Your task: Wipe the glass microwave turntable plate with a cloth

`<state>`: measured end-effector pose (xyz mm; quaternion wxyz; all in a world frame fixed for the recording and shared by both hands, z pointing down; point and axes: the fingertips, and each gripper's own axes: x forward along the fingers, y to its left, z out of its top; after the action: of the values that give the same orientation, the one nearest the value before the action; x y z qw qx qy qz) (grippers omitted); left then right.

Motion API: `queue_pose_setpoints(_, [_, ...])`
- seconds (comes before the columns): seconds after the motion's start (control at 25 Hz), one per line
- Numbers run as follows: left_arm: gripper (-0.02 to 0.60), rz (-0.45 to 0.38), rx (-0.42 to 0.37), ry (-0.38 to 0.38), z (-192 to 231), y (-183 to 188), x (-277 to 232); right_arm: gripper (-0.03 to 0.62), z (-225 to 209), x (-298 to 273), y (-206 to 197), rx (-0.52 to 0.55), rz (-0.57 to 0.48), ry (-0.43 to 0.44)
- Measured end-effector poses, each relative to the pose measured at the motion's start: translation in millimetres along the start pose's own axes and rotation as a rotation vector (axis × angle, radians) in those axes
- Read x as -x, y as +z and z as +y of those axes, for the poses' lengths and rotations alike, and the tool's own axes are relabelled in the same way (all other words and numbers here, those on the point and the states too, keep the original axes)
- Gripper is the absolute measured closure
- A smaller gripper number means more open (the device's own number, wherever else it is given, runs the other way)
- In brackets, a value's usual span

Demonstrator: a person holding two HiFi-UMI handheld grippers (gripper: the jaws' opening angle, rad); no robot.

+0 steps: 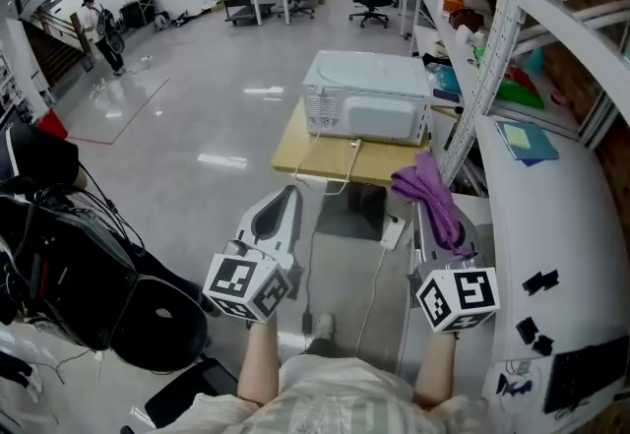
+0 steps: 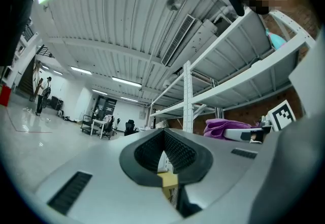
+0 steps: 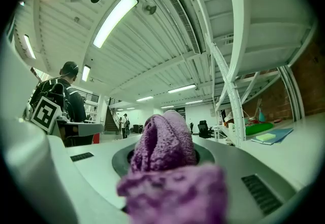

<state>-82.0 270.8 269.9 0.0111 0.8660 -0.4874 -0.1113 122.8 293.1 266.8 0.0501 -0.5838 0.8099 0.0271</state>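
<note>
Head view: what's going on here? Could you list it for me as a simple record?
left claw: shut, holding nothing
right claw: shut on purple cloth
microwave: white, on wooden table, ahead of both claws
glass plate: not in sight
wiping: not started

The left gripper (image 1: 291, 194) and right gripper (image 1: 440, 237) are pale grey tapering shells with black ribbed pads (image 2: 175, 150), the left cube (image 1: 248, 286) and right cube (image 1: 456, 297) are white with black square markers, and the person wears a pale striped shirt (image 1: 335, 399).
</note>
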Motion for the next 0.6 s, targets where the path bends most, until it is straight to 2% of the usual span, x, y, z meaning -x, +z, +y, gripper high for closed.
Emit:
queue_pose_setpoints(0.12, [0.581, 0.016, 0.011, 0.008, -24.7, -6.2, 22.6, 0.537, 1.0, 37.2, -7.9, -0.001, 0.008, -0.009])
queue_pose_setpoints(0.24, [0.581, 0.032, -0.016, 0.017, -46.4, -11.7, 40.4, 0.537, 7.2, 64.7, -8.9, 0.001, 0.009, 0.007])
queue_pose_setpoints(0.44, [0.581, 0.066, -0.069, 0.010, -63.4, -24.7, 52.8, 0.537, 18.4, 82.9, -10.5, 0.027, 0.017, 0.012])
queue_pose_setpoints(0.6, [0.581, 0.049, -0.099, 0.008, -70.1, -16.7, 54.6, 0.537, 20.7, 87.2, -9.5, 0.052, 0.029, 0.008])
